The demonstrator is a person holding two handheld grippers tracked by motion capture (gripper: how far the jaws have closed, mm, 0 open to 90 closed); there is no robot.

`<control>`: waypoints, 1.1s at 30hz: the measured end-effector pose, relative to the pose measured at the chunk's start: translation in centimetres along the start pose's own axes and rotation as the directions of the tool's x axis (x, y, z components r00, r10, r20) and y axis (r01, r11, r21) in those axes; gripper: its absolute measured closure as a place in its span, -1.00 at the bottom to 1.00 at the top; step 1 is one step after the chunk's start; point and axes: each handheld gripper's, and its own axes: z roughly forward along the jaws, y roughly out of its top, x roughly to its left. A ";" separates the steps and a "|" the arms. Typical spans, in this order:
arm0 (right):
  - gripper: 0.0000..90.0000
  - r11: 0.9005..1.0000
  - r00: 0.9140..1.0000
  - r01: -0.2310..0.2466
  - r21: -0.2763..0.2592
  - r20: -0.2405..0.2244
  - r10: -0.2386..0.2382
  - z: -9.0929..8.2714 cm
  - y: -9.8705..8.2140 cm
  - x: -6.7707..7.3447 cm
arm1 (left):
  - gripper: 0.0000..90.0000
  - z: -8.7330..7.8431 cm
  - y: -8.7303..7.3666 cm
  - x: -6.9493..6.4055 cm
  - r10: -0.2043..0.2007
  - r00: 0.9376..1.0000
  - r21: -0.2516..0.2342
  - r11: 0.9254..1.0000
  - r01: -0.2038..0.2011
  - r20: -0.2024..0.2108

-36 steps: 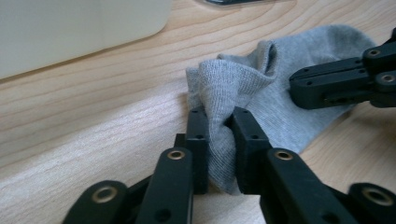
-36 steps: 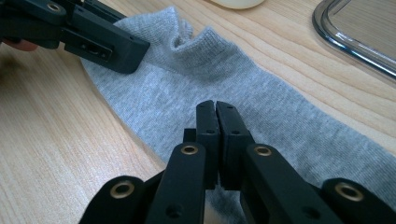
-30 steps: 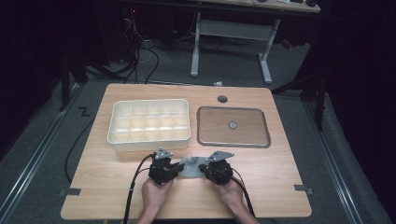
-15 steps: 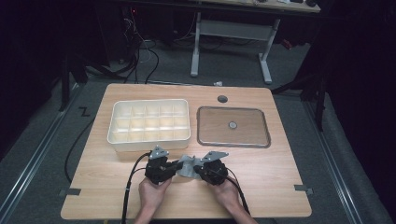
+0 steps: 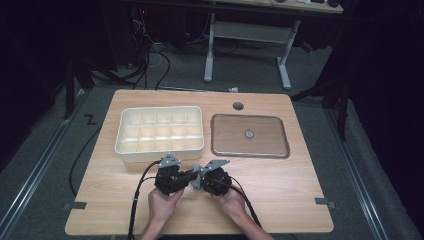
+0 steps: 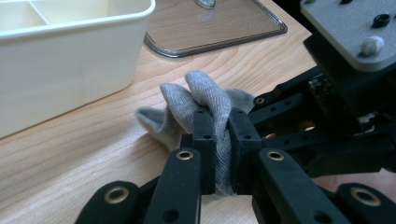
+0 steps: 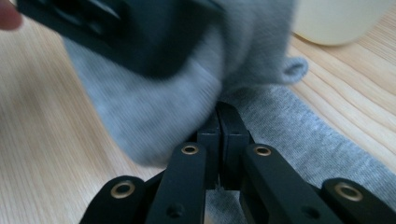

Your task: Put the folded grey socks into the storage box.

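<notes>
Here both grippers' black jaws pinch the soft grey ribbed sock (image 6: 205, 100).

Lab-like workroom: dark surrounds, floor cables (image 5: 150, 62), adjustable desk frame (image 5: 247, 47).

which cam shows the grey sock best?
Left gripper view: the grey sock is sharp, bunched between the left gripper pads. Right gripper view has it close but blurred; high view shows a small patch between both grippers.

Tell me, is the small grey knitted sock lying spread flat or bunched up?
Bunched up: the small grey knitted sock stands in raised folds, pinched by the left hand-held gripper.
</notes>
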 end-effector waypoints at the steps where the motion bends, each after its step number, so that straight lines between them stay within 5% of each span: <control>1: 0.98 1.000 1.000 0.001 0.003 -0.004 -0.001 0.1 0.1 0.0 | 0.86 0.1 0.0 0.1 -0.004 1.000 0.001 1.000 0.004 -0.005; 14: 0.76 1.000 1.000 0.012 -0.021 0.022 -0.011 -1.4 0.1 0.1 | 0.86 -0.1 0.3 0.6 0.038 0.997 0.000 0.999 -0.038 -0.069; 25: 0.64 0.995 0.989 -0.080 -0.065 0.122 0.088 -5.0 -1.7 -2.9 | 0.86 -0.2 0.3 0.6 0.048 0.996 0.003 0.999 -0.048 -0.080; 33: 0.55 0.990 0.983 -0.125 -0.066 0.129 0.132 -5.3 -2.8 -3.3 | 0.86 -0.2 0.2 0.5 0.055 0.995 0.005 0.998 -0.055 -0.088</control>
